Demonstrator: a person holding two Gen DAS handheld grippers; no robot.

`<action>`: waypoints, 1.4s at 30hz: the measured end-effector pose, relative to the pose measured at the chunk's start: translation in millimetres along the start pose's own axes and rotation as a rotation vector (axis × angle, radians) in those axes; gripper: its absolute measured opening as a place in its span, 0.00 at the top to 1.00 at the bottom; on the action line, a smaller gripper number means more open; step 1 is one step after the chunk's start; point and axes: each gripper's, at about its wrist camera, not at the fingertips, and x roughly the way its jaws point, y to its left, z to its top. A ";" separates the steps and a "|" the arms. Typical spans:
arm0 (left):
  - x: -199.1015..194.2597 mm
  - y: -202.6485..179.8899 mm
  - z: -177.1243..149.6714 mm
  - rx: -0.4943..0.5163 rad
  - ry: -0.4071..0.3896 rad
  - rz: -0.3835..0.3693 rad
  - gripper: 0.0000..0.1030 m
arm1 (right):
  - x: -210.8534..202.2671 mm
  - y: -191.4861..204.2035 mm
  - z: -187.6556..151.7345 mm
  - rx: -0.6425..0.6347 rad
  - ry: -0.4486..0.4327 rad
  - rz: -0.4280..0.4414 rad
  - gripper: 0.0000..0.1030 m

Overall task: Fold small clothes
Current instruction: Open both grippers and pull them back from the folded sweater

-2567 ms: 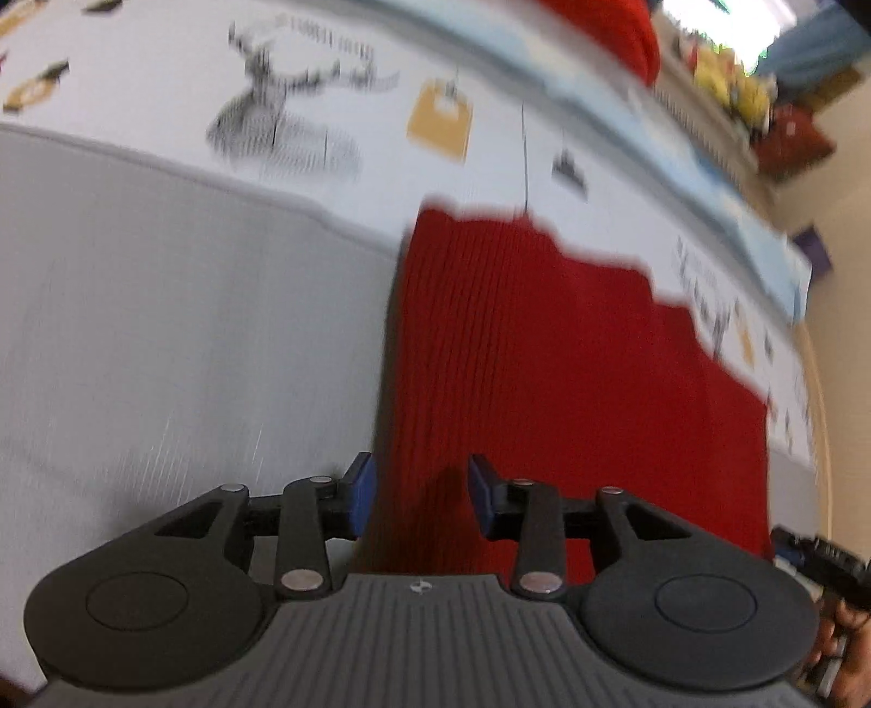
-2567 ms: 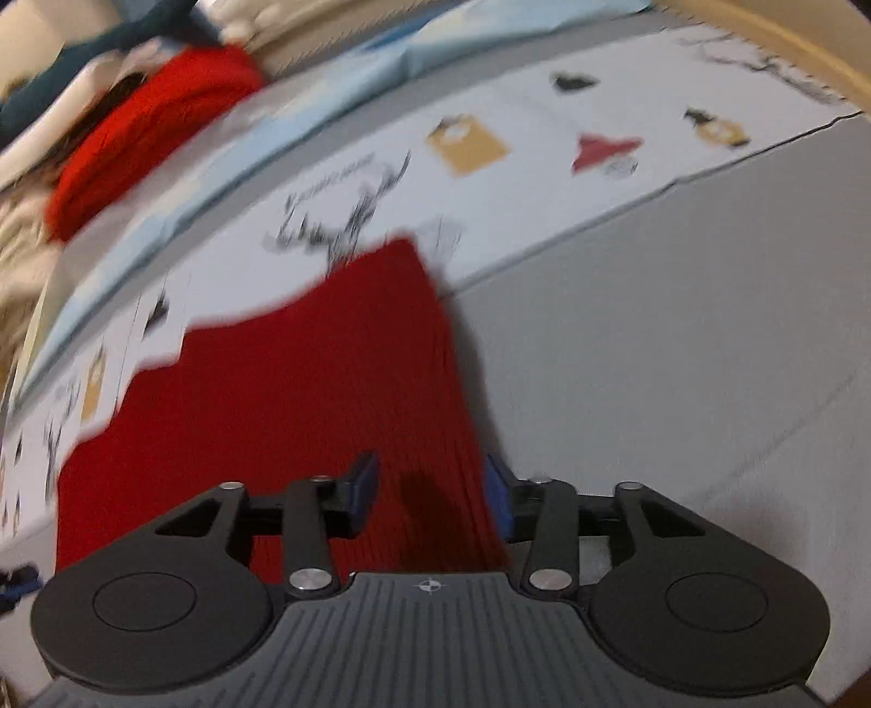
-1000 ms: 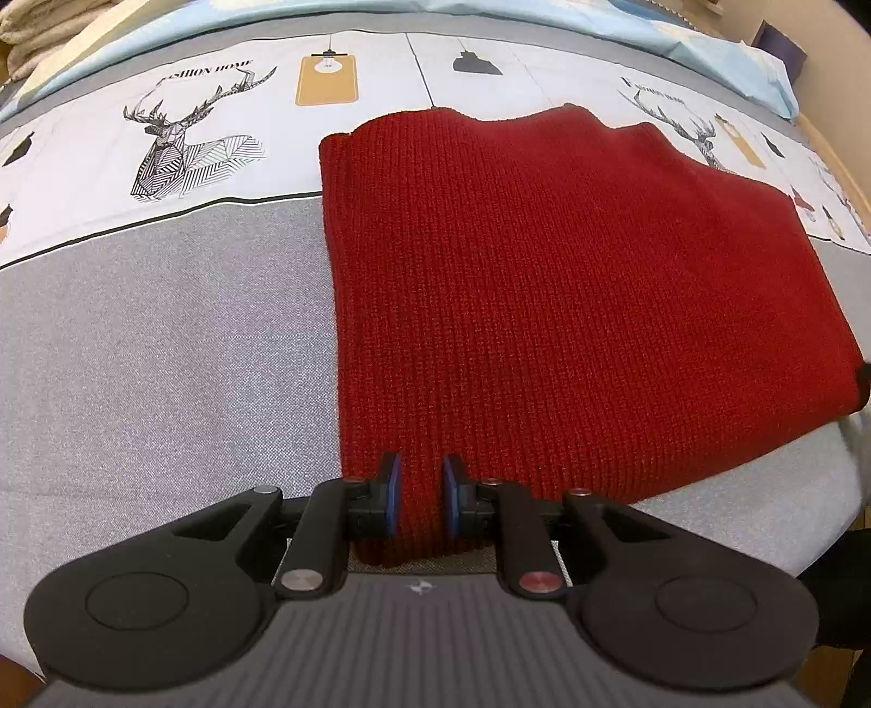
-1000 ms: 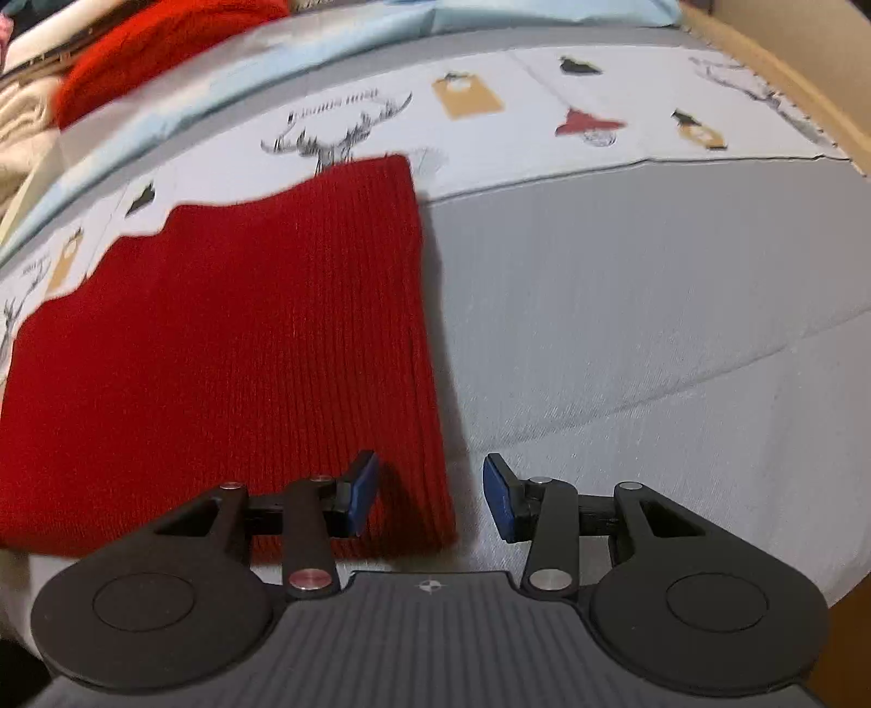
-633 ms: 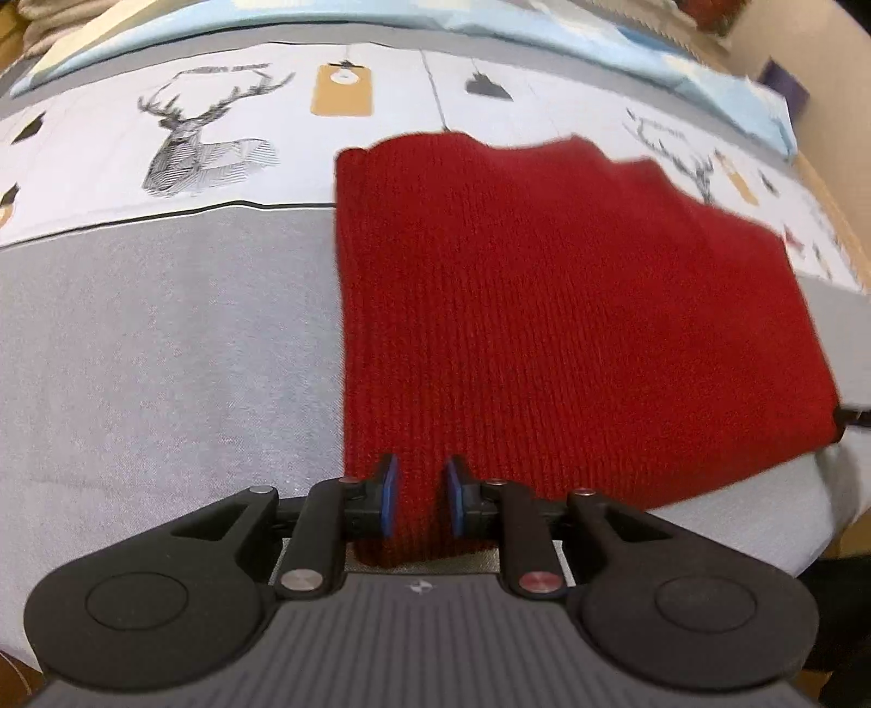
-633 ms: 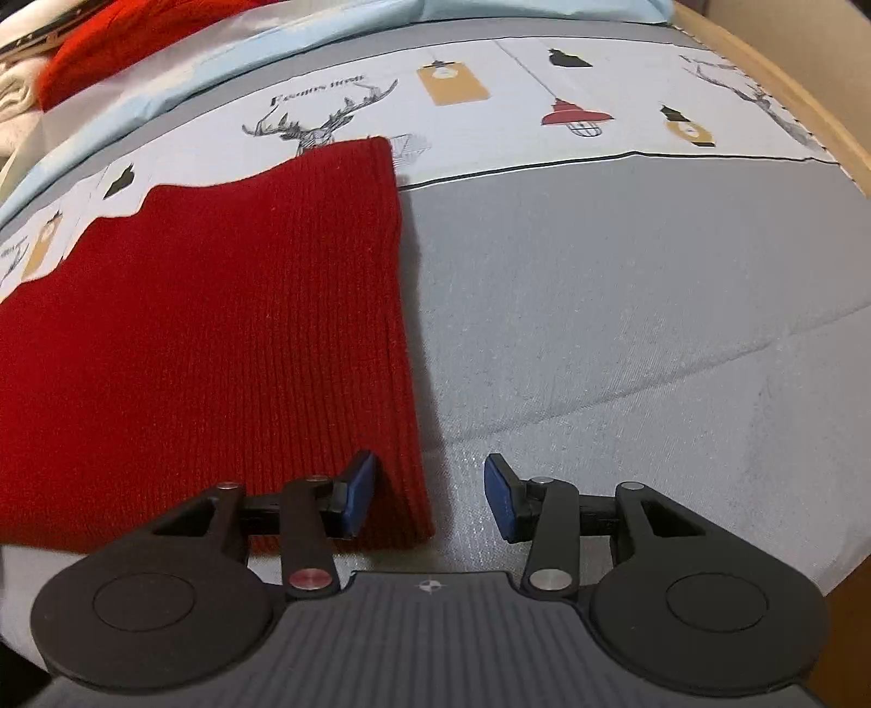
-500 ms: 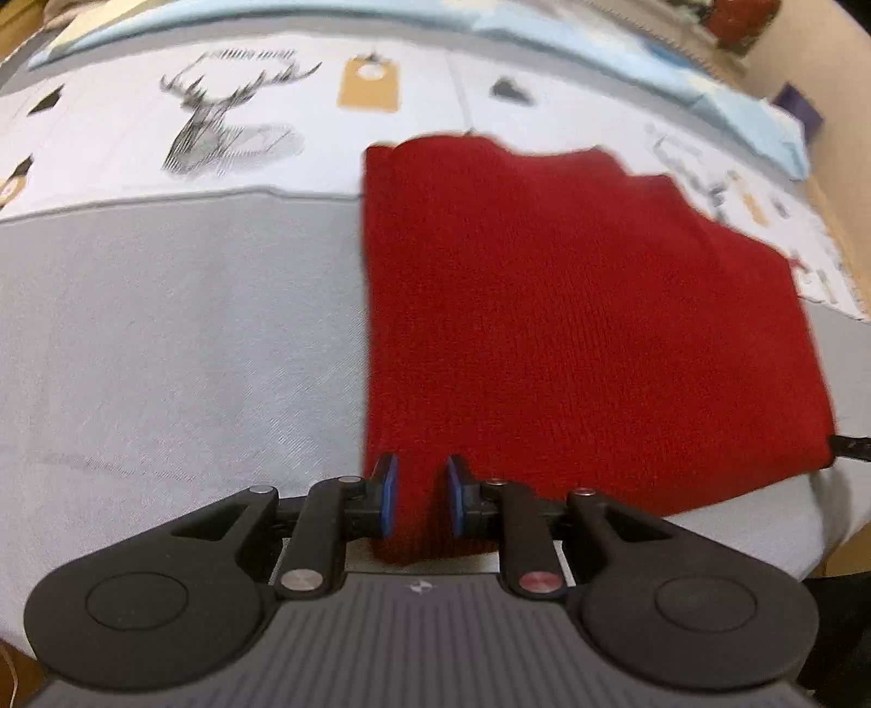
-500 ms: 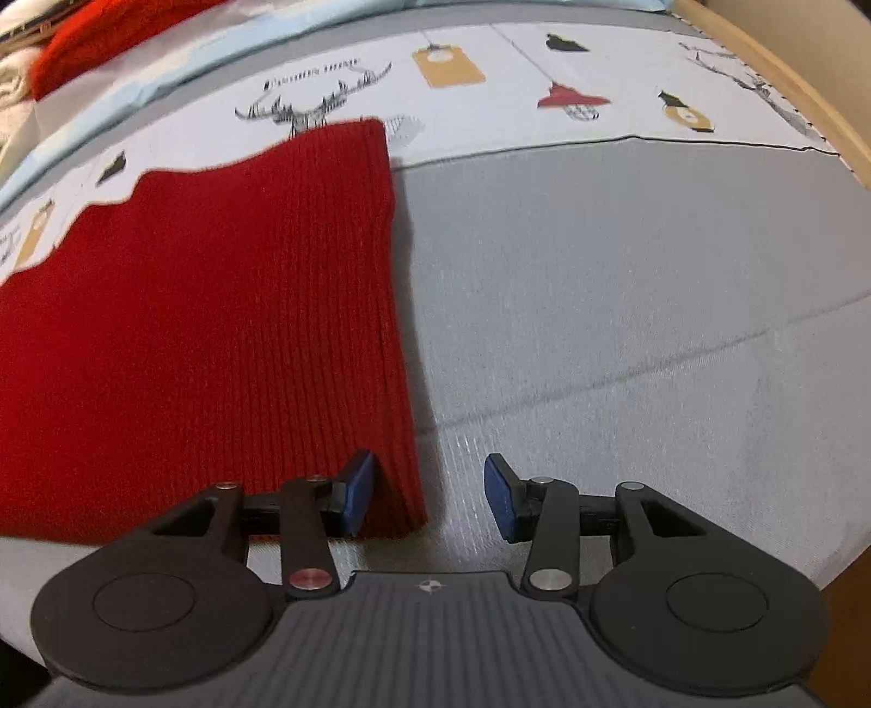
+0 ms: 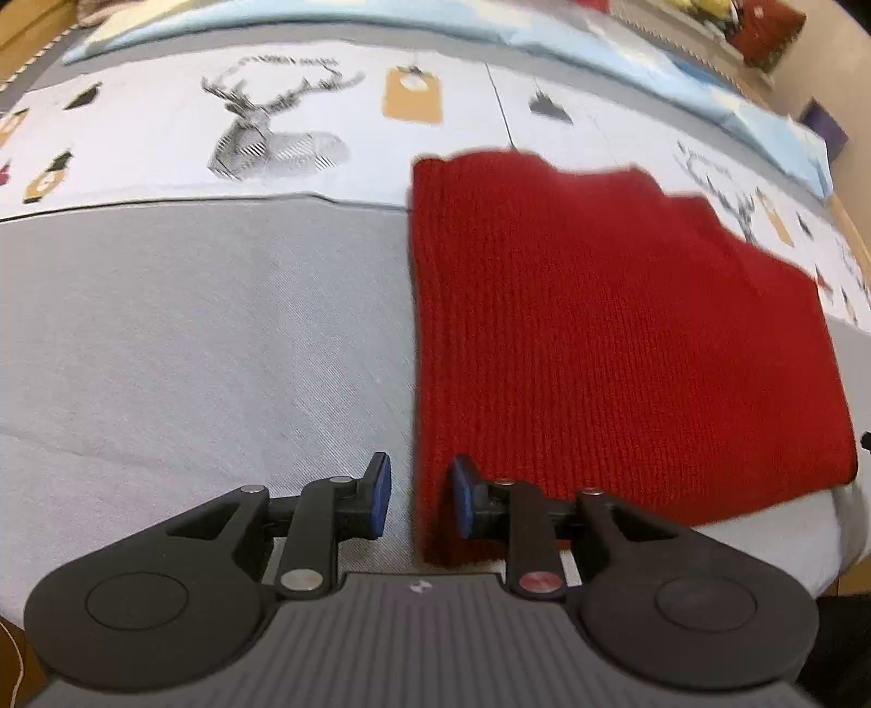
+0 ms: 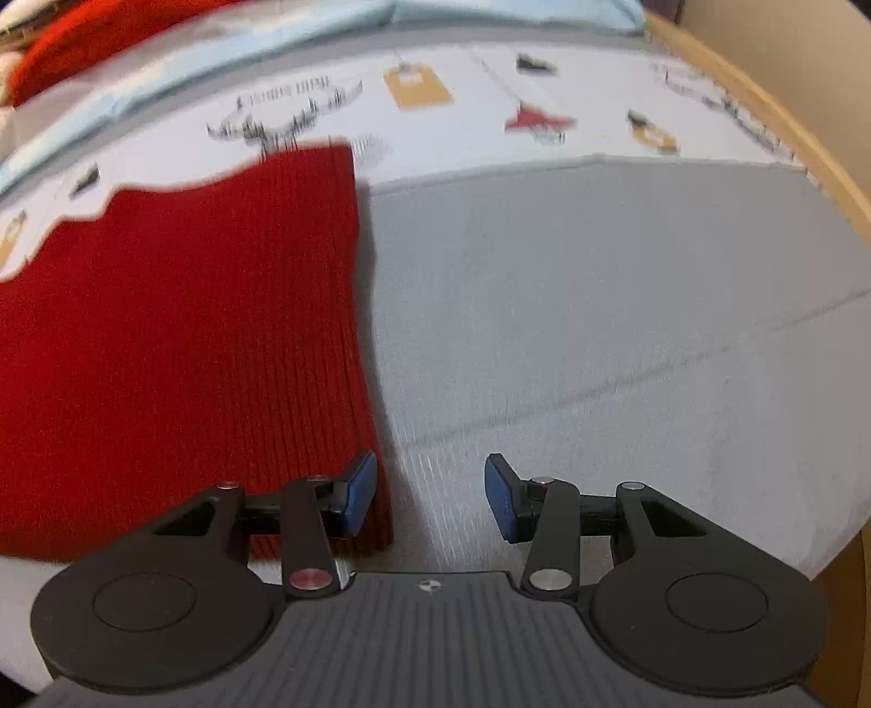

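A red knitted garment (image 9: 609, 337) is seen lying flat on a bed cover (image 9: 190, 337), folded into a broad rectangle; most of it rests on the grey part of the cover, while its far edge reaches onto the white band printed with a stag (image 9: 272, 130) and an orange tag (image 9: 412, 98).

The left gripper (image 9: 418, 501) is held low over the near left corner of the garment; its jaws are opening, and the left edge of the knit is seen between the blue pads (image 9: 381, 493), with a gap on each side, so nothing is clamped; the right-hand pad lies over the red cloth and the left-hand pad over the grey cover.

The right gripper (image 10: 430, 493) is held at the near right corner of the garment (image 10: 179, 337); its fingers are set apart; the left pad (image 10: 360, 493) is over the edge of the knit, whether touching cannot be told, and the right pad is over bare grey cover (image 10: 626, 305); the cloth is not pinched.

A pale blue sheet (image 9: 326, 27) is seen along the far side of the bed; a second red knitted item (image 10: 109, 38) lies beyond it in the right wrist view; a wooden bed edge (image 10: 789, 141) curves along the right.
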 end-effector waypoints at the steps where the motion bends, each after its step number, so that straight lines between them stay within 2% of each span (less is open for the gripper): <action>1: -3.4 2.9 0.8 -0.016 -0.016 -0.004 0.68 | -5.5 0.3 0.8 0.012 -0.031 0.009 0.56; 4: -12.8 11.8 2.8 -0.055 -0.054 -0.011 0.67 | -21.3 4.2 2.2 0.028 -0.126 0.032 0.56; 6: -17.6 17.1 2.9 -0.066 -0.069 -0.010 0.67 | -25.3 8.7 2.7 0.018 -0.156 0.030 0.56; 8: -22.2 22.6 2.4 -0.074 -0.085 -0.005 0.67 | -16.2 10.5 2.2 0.007 -0.106 0.028 0.54; 10: -29.0 28.7 0.8 -0.088 -0.108 0.006 0.67 | 3.2 15.0 -1.2 0.005 0.021 0.015 0.55; 11: -33.4 31.9 0.1 -0.097 -0.125 0.012 0.67 | 5.8 19.5 -1.8 0.003 0.034 0.001 0.55; 14: -48.0 42.4 -1.9 -0.127 -0.179 0.014 0.64 | -11.7 38.3 1.9 -0.030 -0.089 -0.020 0.55; 18: -59.5 58.7 -3.3 -0.171 -0.216 0.031 0.63 | -37.7 67.9 -3.2 -0.024 -0.220 0.040 0.55; 23: -70.8 85.8 -9.2 -0.245 -0.241 0.024 0.60 | -49.3 99.8 -11.0 0.007 -0.296 0.118 0.55; 25: -72.4 94.4 -12.4 -0.256 -0.234 0.021 0.60 | -44.8 110.3 -12.5 -0.004 -0.264 0.122 0.55; 27: -72.4 102.7 -15.0 -0.262 -0.223 0.032 0.60 | -25.7 124.9 -9.5 -0.046 -0.168 0.084 0.54; 29: -72.4 111.0 -17.3 -0.274 -0.216 0.039 0.60 | -3.4 137.8 -14.0 -0.101 -0.032 0.040 0.54; 30: -73.0 115.1 -18.6 -0.282 -0.216 0.040 0.60 | -0.1 142.2 -15.6 -0.116 -0.026 0.016 0.54; 33: -75.2 125.3 -21.3 -0.298 -0.216 0.043 0.59 | -11.8 160.2 -19.6 -0.167 -0.116 -0.023 0.54; 40: -73.2 143.5 -27.1 -0.298 -0.188 0.079 0.56 | -36.6 200.6 -51.0 -0.194 -0.229 0.034 0.57; 42: -74.2 150.3 -29.6 -0.305 -0.186 0.084 0.56 | -42.8 212.3 -56.6 -0.168 -0.253 0.062 0.72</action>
